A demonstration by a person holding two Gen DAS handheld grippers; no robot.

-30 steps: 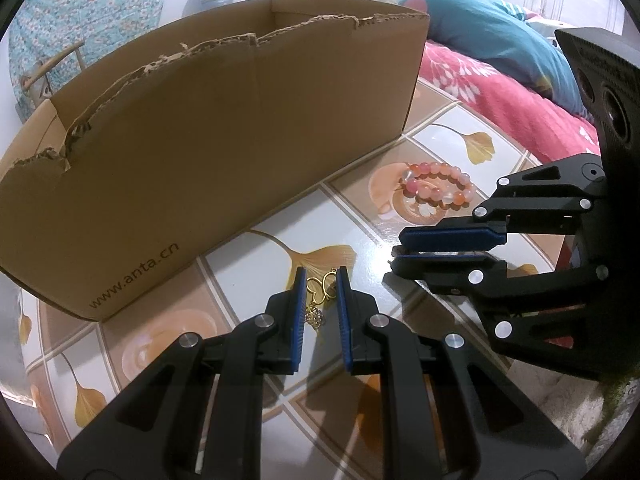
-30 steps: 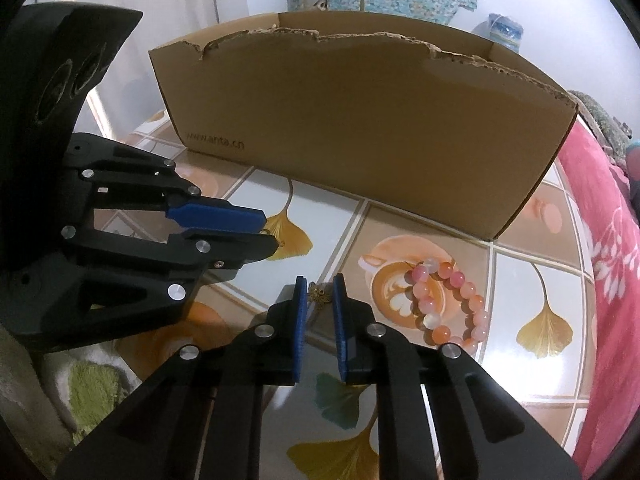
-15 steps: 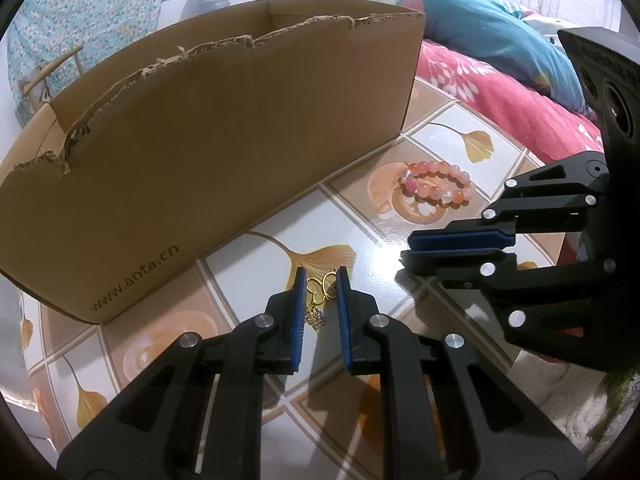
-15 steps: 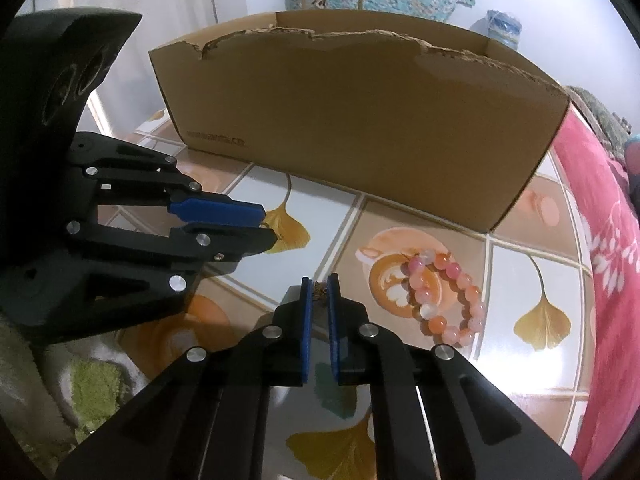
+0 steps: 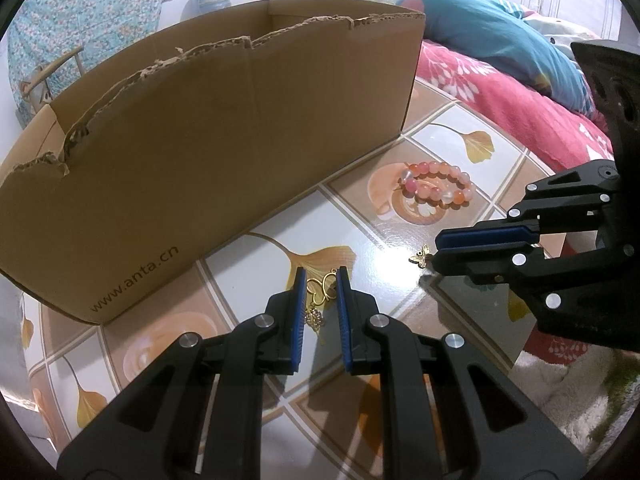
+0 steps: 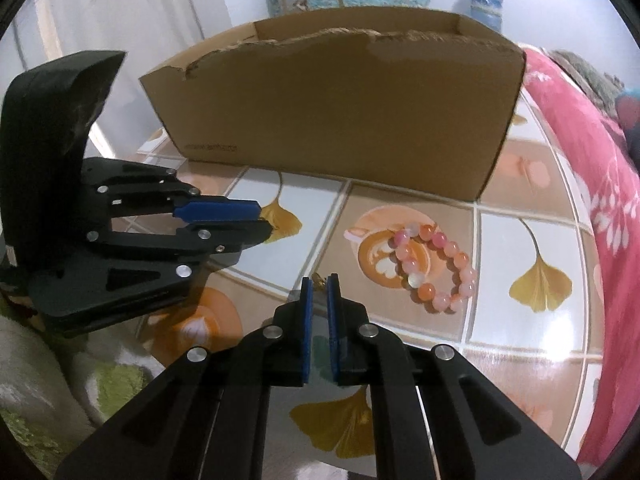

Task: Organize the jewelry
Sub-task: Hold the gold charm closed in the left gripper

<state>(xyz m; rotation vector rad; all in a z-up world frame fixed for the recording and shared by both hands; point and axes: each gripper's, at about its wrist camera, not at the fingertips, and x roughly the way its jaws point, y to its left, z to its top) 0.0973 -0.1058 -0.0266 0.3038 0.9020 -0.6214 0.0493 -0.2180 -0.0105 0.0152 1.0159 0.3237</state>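
My left gripper (image 5: 320, 280) is shut on a gold heart-shaped earring (image 5: 323, 292), whose small dangle hangs just over the tiled tabletop (image 5: 344, 220). To its right, my right gripper (image 5: 436, 248) is shut on a tiny gold butterfly charm (image 5: 420, 258) that pokes out past its tips. In the right wrist view that charm (image 6: 319, 279) shows only as a gold sliver between the blue pads of the right gripper (image 6: 319, 282); the left gripper (image 6: 262, 220) sits at the left. A pink and orange bead bracelet (image 5: 436, 168) (image 6: 426, 291) lies on the table before the open cardboard box (image 5: 200, 160) (image 6: 340, 120).
A bed with a red floral blanket (image 5: 500, 88) and a blue pillow (image 5: 480, 32) borders the table on the right. A fuzzy white and green cloth (image 6: 40, 380) lies at the near edge. A chair draped in floral fabric (image 5: 80, 12) stands behind the box.
The right gripper's jaws closed on the butterfly charm, and it drew away from the left gripper with a slight roll. The left gripper kept still with the earring.
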